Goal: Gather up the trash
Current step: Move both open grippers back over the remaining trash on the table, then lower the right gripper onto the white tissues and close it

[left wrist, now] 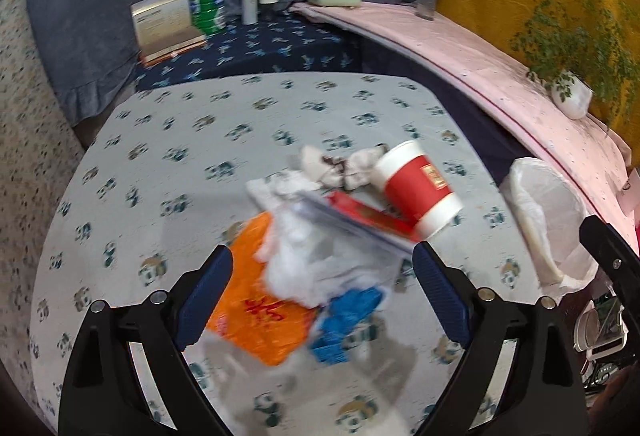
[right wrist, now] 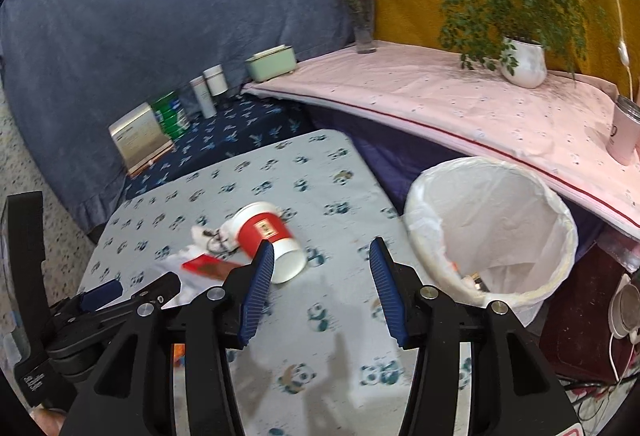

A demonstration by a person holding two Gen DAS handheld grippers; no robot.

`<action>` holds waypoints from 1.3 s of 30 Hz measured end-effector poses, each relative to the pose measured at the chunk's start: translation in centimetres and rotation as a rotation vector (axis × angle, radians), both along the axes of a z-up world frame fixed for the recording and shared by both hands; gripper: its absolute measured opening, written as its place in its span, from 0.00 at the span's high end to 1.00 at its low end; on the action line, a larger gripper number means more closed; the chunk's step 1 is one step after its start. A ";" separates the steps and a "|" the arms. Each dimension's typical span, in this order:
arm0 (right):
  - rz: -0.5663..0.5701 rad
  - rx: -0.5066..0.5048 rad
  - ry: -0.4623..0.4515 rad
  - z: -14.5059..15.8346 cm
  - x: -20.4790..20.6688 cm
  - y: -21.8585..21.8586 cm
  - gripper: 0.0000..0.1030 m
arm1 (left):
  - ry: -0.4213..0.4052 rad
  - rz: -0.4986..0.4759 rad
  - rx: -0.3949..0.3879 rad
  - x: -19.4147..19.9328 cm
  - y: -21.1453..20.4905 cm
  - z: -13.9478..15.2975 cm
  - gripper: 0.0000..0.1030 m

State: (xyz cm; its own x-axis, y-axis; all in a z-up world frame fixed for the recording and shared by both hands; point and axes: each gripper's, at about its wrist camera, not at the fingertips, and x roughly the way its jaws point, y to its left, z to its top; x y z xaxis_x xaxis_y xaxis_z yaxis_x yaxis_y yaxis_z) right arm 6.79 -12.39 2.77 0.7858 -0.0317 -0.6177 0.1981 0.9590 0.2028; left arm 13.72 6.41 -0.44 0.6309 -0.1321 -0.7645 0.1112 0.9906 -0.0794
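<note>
Your trash pile, with the red paper cup (right wrist: 267, 236) on its side, orange plastic bag (left wrist: 260, 296) and white tissues (left wrist: 296, 256), lies on the panda-print table (left wrist: 160, 163). The white-lined bin (right wrist: 492, 224) beside it looks nearly empty. Your left gripper (left wrist: 324, 292) and right gripper (right wrist: 322, 284) both gape wide, holding nothing. Most work is left.

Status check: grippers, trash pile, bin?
Left gripper open over trash pile. Right gripper open, empty, beside tipped red cup. Lined bin at table's right edge, path unblocked.
</note>
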 end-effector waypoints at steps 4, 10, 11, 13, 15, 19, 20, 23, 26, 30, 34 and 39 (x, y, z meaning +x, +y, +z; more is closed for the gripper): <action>0.059 0.001 0.021 -0.6 0.0 3.0 0.53 | 0.028 0.052 0.002 -0.5 3.2 -1.0 0.16; 0.143 0.006 0.064 -2.1 0.3 7.2 0.53 | 0.060 0.109 0.019 -1.3 7.0 -2.5 0.16; 0.154 0.007 0.070 -2.4 0.4 7.7 0.53 | 0.065 0.117 0.018 -1.4 7.5 -2.7 0.16; 0.182 0.003 0.085 -3.0 0.7 9.1 0.53 | 0.074 0.128 0.020 -1.5 8.3 -3.1 0.16; 0.207 0.000 0.099 -3.5 1.0 10.3 0.53 | 0.082 0.137 0.017 -1.5 9.1 -3.4 0.16; 0.247 -0.014 0.123 -4.5 2.0 12.3 0.53 | 0.093 0.154 0.008 -1.5 10.4 -3.9 0.16; 0.254 -0.016 0.128 -4.8 2.3 12.6 0.53 | 0.096 0.160 0.006 -1.5 10.7 -4.1 0.16; 0.267 -0.030 0.145 -5.6 3.2 13.7 0.53 | 0.106 0.169 0.005 -1.4 11.5 -4.5 0.16; 0.276 -0.038 0.159 -6.4 4.2 14.5 0.53 | 0.120 0.179 -0.003 -1.0 12.3 -5.0 0.16; 0.282 -0.044 0.179 -7.4 5.6 15.1 0.53 | 0.132 0.188 -0.008 -0.4 12.9 -5.5 0.16; 0.282 -0.048 0.195 -8.4 6.8 15.5 0.53 | 0.141 0.190 -0.013 0.1 13.2 -5.9 0.16; 0.284 -0.040 0.230 -9.9 8.1 15.5 0.53 | 0.154 0.184 -0.013 0.6 13.2 -6.4 0.16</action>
